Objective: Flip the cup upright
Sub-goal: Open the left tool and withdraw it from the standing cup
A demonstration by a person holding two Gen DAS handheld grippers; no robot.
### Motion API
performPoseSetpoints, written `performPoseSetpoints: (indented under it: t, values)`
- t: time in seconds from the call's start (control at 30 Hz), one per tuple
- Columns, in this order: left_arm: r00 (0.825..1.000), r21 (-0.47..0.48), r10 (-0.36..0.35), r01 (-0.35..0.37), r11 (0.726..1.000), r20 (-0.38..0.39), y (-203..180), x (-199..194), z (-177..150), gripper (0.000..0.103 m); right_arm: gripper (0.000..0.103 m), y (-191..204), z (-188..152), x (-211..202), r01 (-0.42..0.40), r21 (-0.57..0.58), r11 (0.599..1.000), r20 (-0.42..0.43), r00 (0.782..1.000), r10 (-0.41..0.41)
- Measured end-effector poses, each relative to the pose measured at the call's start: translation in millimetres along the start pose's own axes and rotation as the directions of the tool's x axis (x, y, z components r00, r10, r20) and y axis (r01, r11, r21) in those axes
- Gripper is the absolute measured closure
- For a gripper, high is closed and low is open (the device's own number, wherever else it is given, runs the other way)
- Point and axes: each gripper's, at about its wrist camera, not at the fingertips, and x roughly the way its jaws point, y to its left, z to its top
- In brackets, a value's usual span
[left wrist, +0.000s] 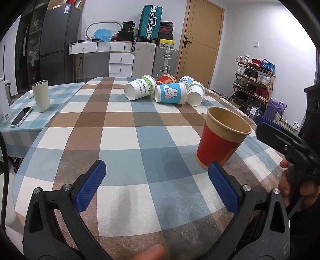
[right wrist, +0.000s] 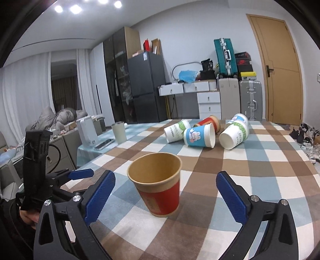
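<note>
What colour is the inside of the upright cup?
Plain tan-brown inside the upright cup; the right wrist view shows it best.

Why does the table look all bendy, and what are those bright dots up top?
Left wrist view: the fisheye lens curves the checked tablecloth and door, and black corners frame the picture. Right wrist view: same bending; the dots are ceiling lights glaring white. The red cup looks sharp and casts only a soft shadow.

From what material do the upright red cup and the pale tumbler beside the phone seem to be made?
The red cup looks like paper: matte brown kraft inside, a rolled rim, a printed red wall. The tumbler is probably coated metal: smooth cream body with a thin, silvery lip, though plastic cannot be excluded. It stands near the phone.
</note>
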Motion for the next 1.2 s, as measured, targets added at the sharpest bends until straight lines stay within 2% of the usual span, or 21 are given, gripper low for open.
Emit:
performPoseSetpoints:
  t: [0.27,0.43,0.57,1.2]
  values:
    - [0.999,0.038,-0.001,0.000,0.999,0.040,-7.0,-4.7,-0.8,0.001,0.000,-13.8,-2.2,-10.7,-0.014,0.010,1.000,0.048,0.999,0.014]
    - [0.998,0.053,-0.005,0.002,0.999,0.062,-8.6,-6.6,-1.0,0.001,0.000,-12.5,-3.7,-19.9,0.004,-0.036,0.999,0.076,0.997,-0.001]
    - [0.997,0.058,-0.009,0.004,0.998,0.080,-8.0,-7.7,-0.9,0.001,0.000,-14.6,-7.4,-21.2,-0.019,-0.033,0.999,0.073,0.997,0.022]
    - [0.993,0.095,-0.025,0.013,0.995,0.119,-11.7,-11.4,1.0,0.001,0.000,-15.7,-11.5,-20.3,-0.014,-0.036,0.999,0.083,0.996,0.017]
